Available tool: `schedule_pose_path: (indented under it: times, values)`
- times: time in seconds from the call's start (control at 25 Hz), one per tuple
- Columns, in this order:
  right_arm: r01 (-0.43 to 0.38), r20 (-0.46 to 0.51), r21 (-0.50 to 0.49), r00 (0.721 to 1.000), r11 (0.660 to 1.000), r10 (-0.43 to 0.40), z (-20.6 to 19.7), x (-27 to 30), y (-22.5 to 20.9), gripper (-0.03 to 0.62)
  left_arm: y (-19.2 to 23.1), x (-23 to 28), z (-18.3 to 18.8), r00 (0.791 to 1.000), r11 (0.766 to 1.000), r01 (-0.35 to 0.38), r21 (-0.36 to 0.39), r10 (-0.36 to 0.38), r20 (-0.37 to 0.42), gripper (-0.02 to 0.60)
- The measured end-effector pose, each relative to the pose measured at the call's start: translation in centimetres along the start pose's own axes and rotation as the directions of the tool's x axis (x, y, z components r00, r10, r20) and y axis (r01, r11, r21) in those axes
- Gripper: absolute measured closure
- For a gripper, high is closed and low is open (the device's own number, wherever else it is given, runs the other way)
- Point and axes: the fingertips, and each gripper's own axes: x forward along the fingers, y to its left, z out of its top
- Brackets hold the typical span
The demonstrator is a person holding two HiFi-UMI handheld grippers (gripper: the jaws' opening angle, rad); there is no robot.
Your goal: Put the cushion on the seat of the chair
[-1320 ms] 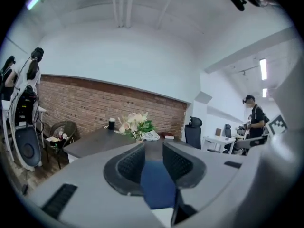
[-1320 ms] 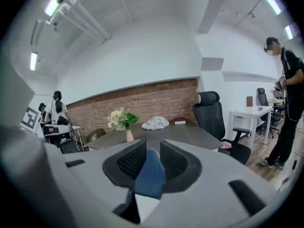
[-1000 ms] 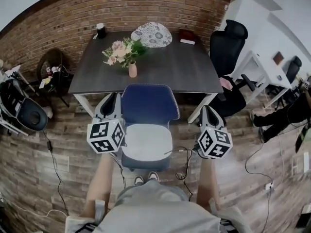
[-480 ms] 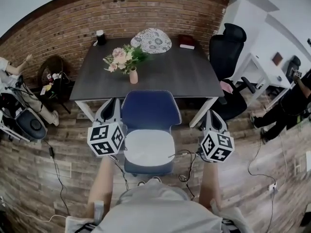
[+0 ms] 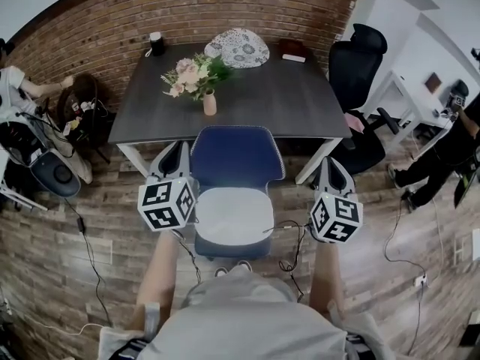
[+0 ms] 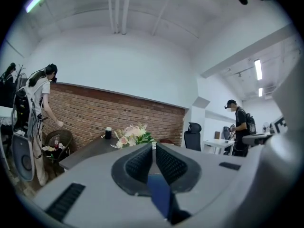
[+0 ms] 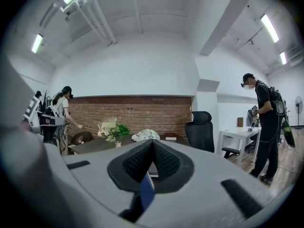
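Note:
The cushion (image 5: 238, 49), pale with a blue flower pattern, lies at the far edge of the dark table (image 5: 300, 103); it also shows in the right gripper view (image 7: 146, 135). The chair, with a blue back (image 5: 237, 158) and a bare light grey seat (image 5: 232, 214), is pushed up to the table's near side. My left gripper (image 5: 174, 160) hangs by the back's left edge and my right gripper (image 5: 330, 172) off to its right. Both are shut with nothing in them (image 6: 154, 146) (image 7: 152, 143). A blue sliver of the chair (image 6: 160, 194) shows below the jaws.
A vase of flowers (image 5: 196, 77), a black cup (image 5: 156, 43) and a book (image 5: 292, 49) stand on the table. A black office chair (image 5: 356, 66) is at the right corner. Cables (image 5: 289, 253) trail on the wooden floor. People stand at the far left (image 5: 19, 88) and right (image 5: 450, 133).
Both grippers have stayed on either side of the chair's back. My view has shifted a little, and the person at the left has come further into view.

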Motion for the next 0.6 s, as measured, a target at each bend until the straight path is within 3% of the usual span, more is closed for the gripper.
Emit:
schedule_pose_path:
  times: [0.6]
  values:
    - [-0.007,-0.012,0.055,1.0,0.998,0.007,-0.3,0.2,0.0,0.592,0.2,0.7,-1.2,1.0,1.0,0.02,-0.024,-0.02,-0.02,0.558]
